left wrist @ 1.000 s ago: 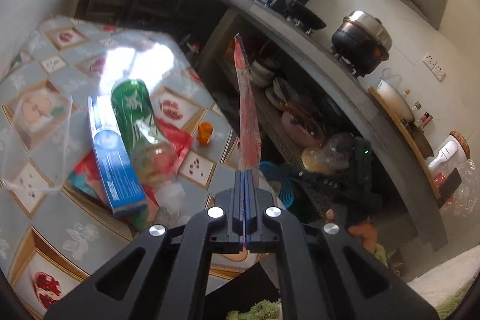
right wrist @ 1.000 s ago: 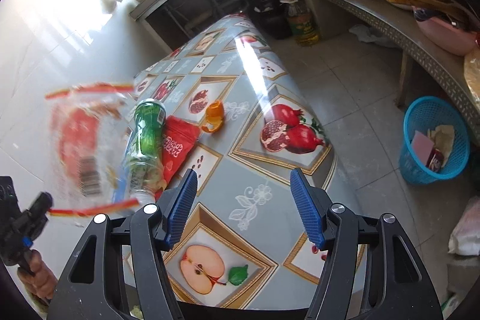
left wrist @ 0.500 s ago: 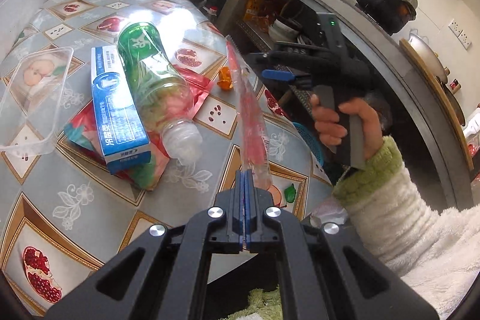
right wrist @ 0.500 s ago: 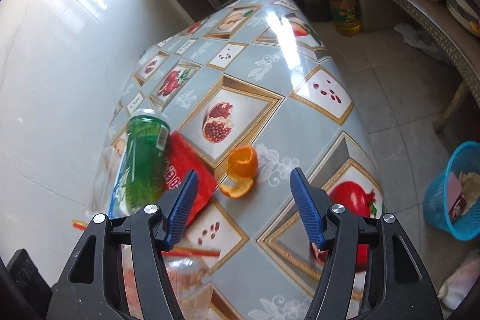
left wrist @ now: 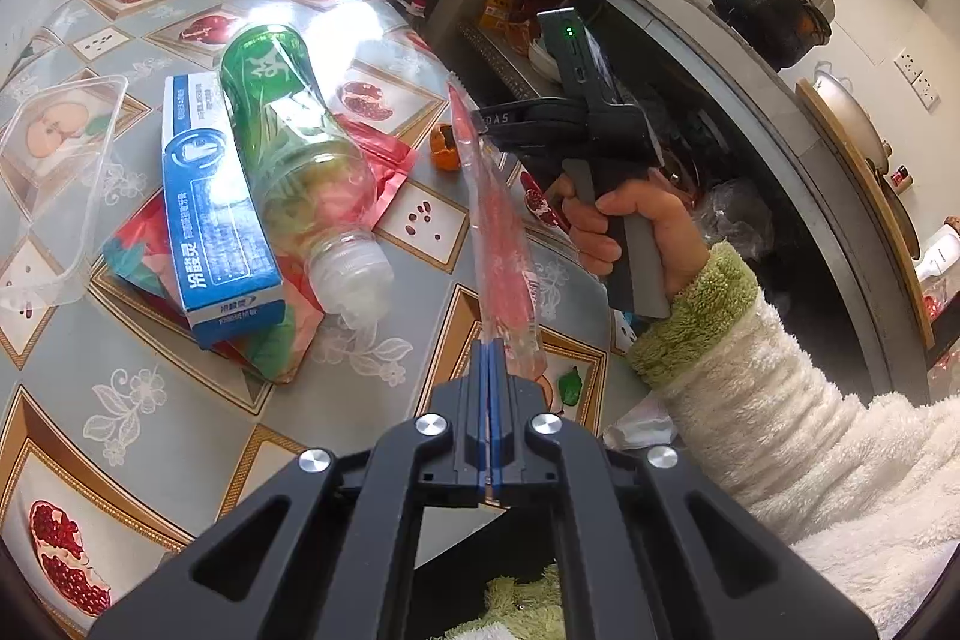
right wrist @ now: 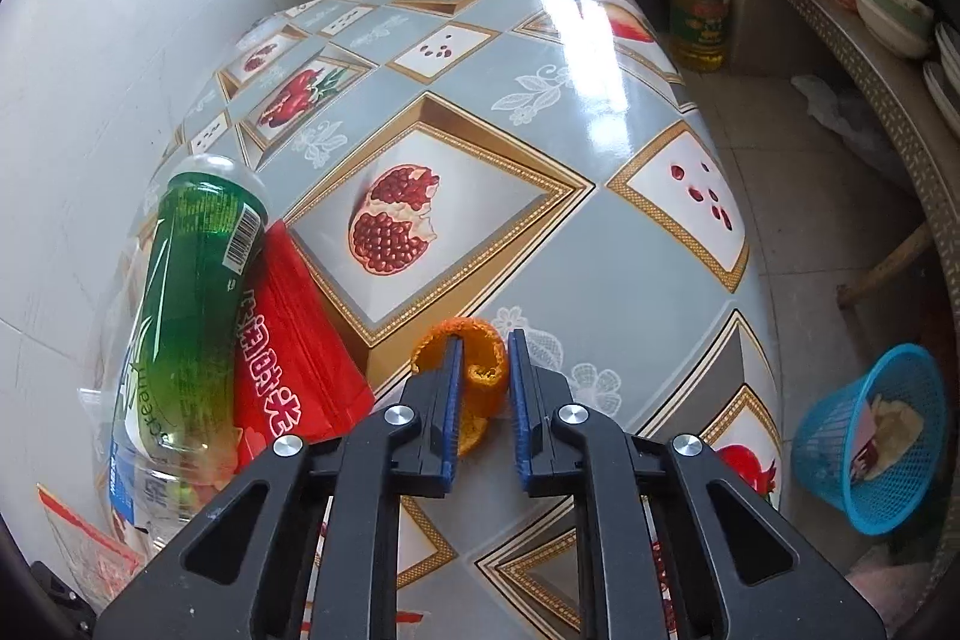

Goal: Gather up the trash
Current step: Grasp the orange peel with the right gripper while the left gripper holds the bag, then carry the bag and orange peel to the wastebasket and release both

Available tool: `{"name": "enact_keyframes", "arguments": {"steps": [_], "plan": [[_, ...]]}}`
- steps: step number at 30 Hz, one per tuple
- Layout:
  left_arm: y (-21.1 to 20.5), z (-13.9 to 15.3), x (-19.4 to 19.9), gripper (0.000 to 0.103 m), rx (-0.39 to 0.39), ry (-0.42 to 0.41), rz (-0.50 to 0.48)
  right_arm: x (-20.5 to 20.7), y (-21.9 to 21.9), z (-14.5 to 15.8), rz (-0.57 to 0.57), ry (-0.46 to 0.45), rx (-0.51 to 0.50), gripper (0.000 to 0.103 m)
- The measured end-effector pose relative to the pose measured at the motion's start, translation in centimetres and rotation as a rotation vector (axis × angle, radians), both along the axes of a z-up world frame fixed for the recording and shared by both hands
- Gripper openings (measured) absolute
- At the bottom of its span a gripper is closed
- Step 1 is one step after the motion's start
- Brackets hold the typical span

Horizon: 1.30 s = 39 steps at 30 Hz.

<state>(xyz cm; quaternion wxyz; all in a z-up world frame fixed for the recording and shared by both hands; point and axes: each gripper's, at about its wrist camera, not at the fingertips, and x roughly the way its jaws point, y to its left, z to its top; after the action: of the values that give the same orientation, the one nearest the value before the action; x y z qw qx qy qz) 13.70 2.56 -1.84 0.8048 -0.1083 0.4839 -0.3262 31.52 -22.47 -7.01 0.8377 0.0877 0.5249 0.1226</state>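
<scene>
The left claw [left wrist: 489, 358] is pressed together on the lower edge of a flat clear plastic bag with red print [left wrist: 495, 226], which stands up edge-on from the blue pads and leans slightly over the desk [left wrist: 336, 400], whose cloth is grey-blue with framed fruit pictures. Left of the bag a green plastic bottle with a clear cap [left wrist: 294, 160] lies on its side, resting across a crumpled red snack packet [left wrist: 372, 172] and beside a blue and white toothpaste carton [left wrist: 210, 202]. A clear plastic tray [left wrist: 54, 184] sits further left, near the desk's edge.

The right claw [right wrist: 485, 400] is partly spread around a curled piece of orange peel [right wrist: 480, 376] lying on the desk near its right edge; its left blue pad [right wrist: 451, 400] touches the peel while the other pad stands just beside it, so the peel is bracketed rather than firmly pinched. From the left wrist the same claw shows as a black handle gripped by a hand [left wrist: 630, 226] in a fluffy white sleeve with a green cuff, reaching in beyond the bag towards the peel. On the floor to the right, well apart from the desk, a blue plastic basket [right wrist: 864, 496] holds some scraps
</scene>
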Motion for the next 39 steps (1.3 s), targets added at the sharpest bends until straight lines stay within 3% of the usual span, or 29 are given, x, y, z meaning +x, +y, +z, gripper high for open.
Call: {"name": "enact_keyframes", "arguments": {"steps": [8,28,39], "plan": [[0.2,0.4,0.4,0.000,-0.004,-0.010,-0.001,-1.2,-1.7,1.4,-0.054,-0.045,0.017,0.007],[-1.5,3.5,1.2,0.000,-0.089,-0.089,-0.063,-9.1,-12.3,8.0,-0.358,-0.212,0.096,0.006],[-5.4,6.2,3.0,0.000,-0.116,-0.153,-0.146,-15.7,-18.9,8.3,-0.561,-0.247,0.108,0.006]]}}
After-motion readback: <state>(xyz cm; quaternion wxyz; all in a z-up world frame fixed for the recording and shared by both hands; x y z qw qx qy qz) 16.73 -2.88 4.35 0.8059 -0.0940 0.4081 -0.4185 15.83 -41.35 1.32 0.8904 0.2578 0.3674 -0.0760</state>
